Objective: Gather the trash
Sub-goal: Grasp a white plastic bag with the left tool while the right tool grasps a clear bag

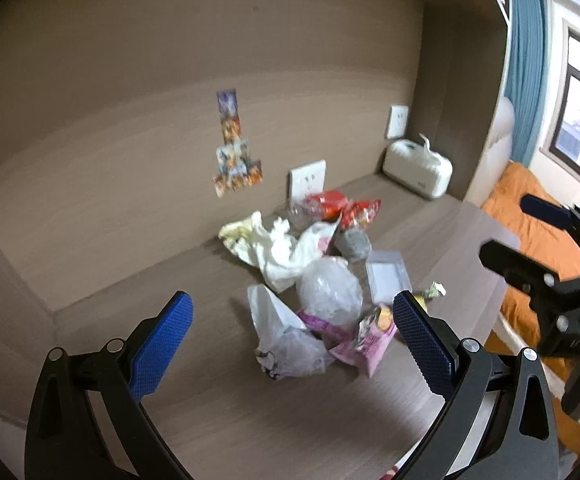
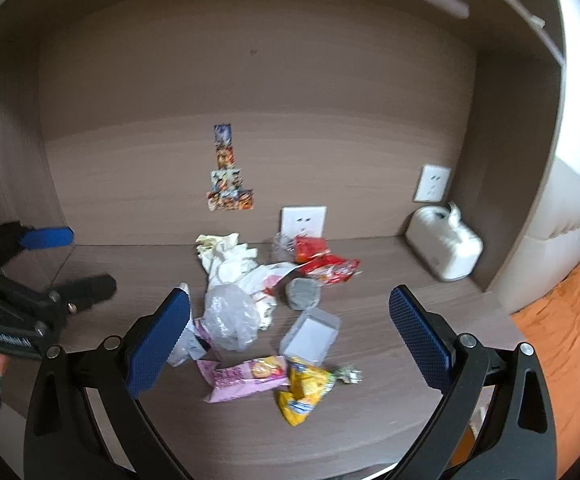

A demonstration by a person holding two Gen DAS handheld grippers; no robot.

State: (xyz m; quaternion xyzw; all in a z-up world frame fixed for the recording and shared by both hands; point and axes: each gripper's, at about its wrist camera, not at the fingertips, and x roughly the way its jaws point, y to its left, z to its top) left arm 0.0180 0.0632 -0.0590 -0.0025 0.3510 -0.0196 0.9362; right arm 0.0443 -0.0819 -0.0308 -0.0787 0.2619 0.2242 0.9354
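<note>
Lying heaped mid-surface (image 2: 370, 420), the trash pile (image 2: 265, 312) looks light, crinkly and slippery. Left gripper (image 1: 292, 324) and right gripper (image 2: 290, 320): jaws spread wide, empty. Best purchase: pinch the pink wrapper (image 2: 245, 378) at its free edge.

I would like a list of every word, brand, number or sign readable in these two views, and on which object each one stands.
Nothing can be read with confidence.
Left gripper body: white lettering, too blurred.
Right gripper body: pale embossed letters, too blurred.
Pink snack wrapper: print too small.
Yellow snack bag: blue label, unreadable.
Red wrappers: print blurred.
Wall stickers: pictures only, no legible text.
</note>
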